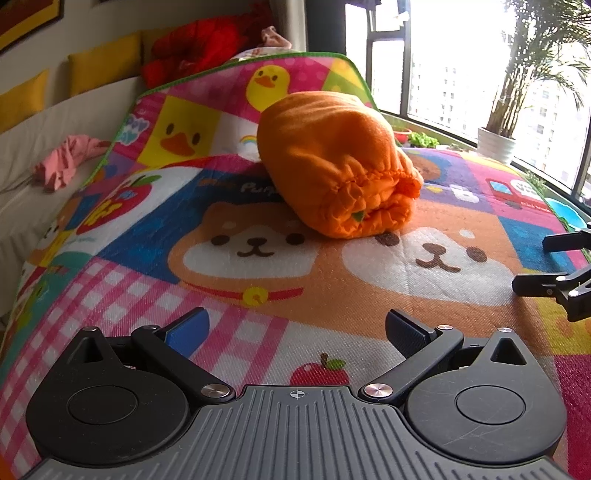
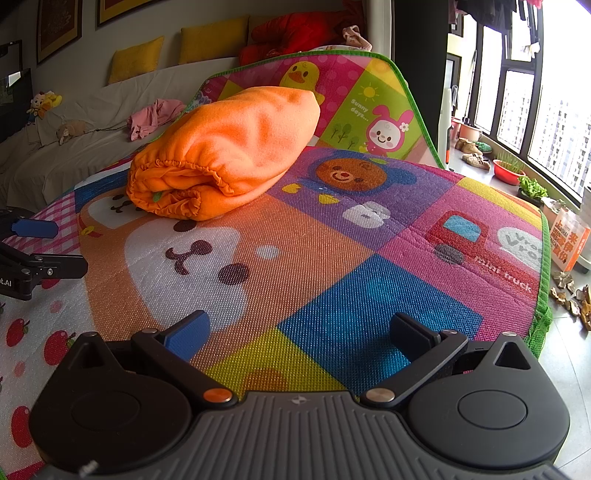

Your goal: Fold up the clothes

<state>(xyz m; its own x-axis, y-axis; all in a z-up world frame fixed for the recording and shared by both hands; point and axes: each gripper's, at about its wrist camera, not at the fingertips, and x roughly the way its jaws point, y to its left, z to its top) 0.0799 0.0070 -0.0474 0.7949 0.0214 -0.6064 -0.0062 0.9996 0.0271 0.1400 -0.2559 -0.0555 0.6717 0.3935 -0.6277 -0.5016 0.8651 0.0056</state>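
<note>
1. Lying rolled into a thick, rounded bundle, the orange fleece garment sits on the play mat at about 12 o'clock from the left gripper and 11 o'clock from the right gripper. Its nap is soft and matte; a gathered, elasticated hem spirals at the near end of the roll.

2. Left gripper: both fingers spread wide with nothing between them, above the mat and apart from the bundle. One pad is blue and smooth, the other black and finely ribbed. In the right wrist view its fingers enter at 9 o'clock.

3. Right gripper: fingers likewise spread wide and holding nothing, well short of the bundle. In the left wrist view its black fingers show at 3 o'clock.

4. Play mat: woven-looking, glossy surface printed with square panels of ducks, dog faces, a bear, apples and a red truck; a green bound edge runs round it, and its far part rises behind the bundle.

5. Pale sofa at 10 o'clock, draped in plain cloth, carrying a crumpled pink garment, yellow rectangular cushions and a red padded heap.

6. Window with dark frames at 2 o'clock; a leafy potted plant stands in a ribbed white pot.
</note>
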